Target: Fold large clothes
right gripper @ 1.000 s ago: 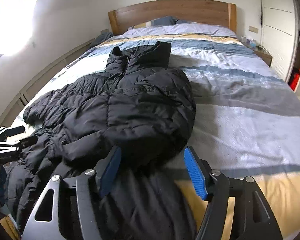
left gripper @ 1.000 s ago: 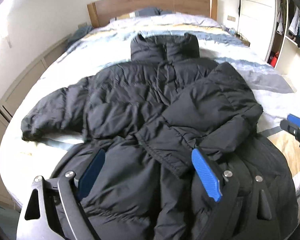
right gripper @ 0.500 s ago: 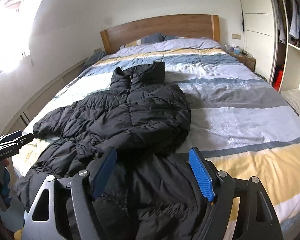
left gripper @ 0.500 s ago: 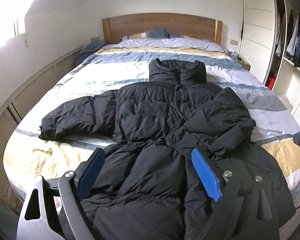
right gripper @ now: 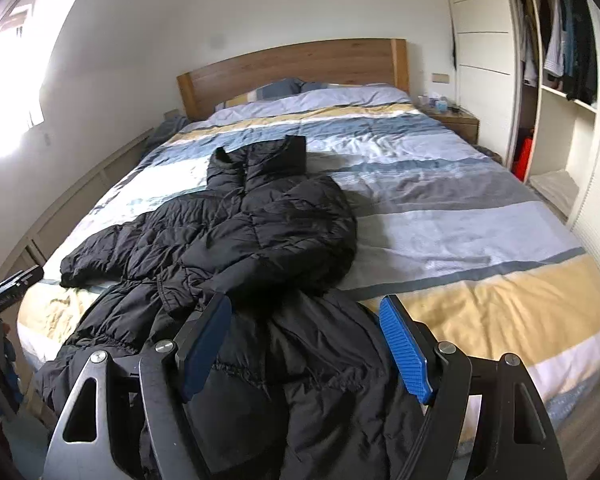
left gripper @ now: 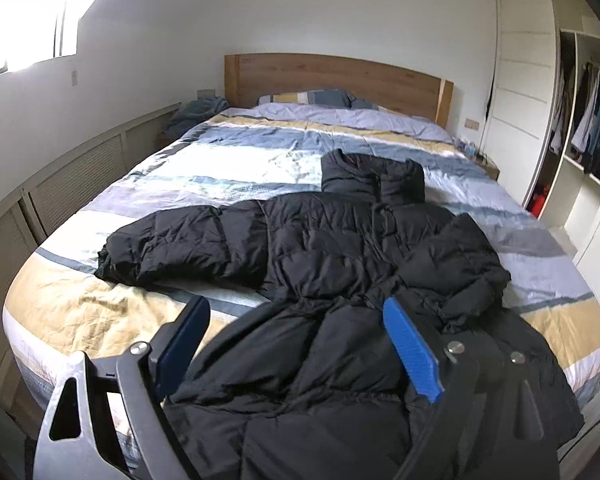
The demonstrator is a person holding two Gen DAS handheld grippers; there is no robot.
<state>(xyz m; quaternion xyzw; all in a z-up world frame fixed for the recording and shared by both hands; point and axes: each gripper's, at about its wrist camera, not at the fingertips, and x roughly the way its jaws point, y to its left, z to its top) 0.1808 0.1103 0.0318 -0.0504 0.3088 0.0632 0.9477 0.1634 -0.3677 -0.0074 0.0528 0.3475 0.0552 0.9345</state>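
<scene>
Bedding: striped quilt cover in blue, grey, white and mustard (left gripper: 260, 168), lying over a wide bed with an oak-coloured wooden headboard (left gripper: 332, 80); patterned pillow (left gripper: 308, 98) sitting just below the headboard.

Garment: long black quilted puffer coat (left gripper: 324, 264), lying front-up across the foot half of the bed, collar pointing toward the headboard. One sleeve (left gripper: 172, 248) is stretching out flat toward the louvred wall panelling (left gripper: 72, 184). The other sleeve (right gripper: 284, 232) is lying folded inward across the chest, its cuff resting near the waist seam. The hem is hanging over the foot edge of the mattress.

Tools: left gripper (left gripper: 296, 344), black frame with blue ribbed pads, hovering above the lower coat with its fingers spread wide and nothing between the pads. Right gripper (right gripper: 304, 344), same build, hovering over the hem side of the coat, fingers likewise parted and gripping nothing, clear of the fabric.

Surroundings: open white wardrobe (right gripper: 560, 60) with hanging clothes standing beside the bed; small wooden nightstand (right gripper: 456, 122) carrying a few small items too tiny to tell; bright window (left gripper: 24, 20) glaring in the upper corner.
</scene>
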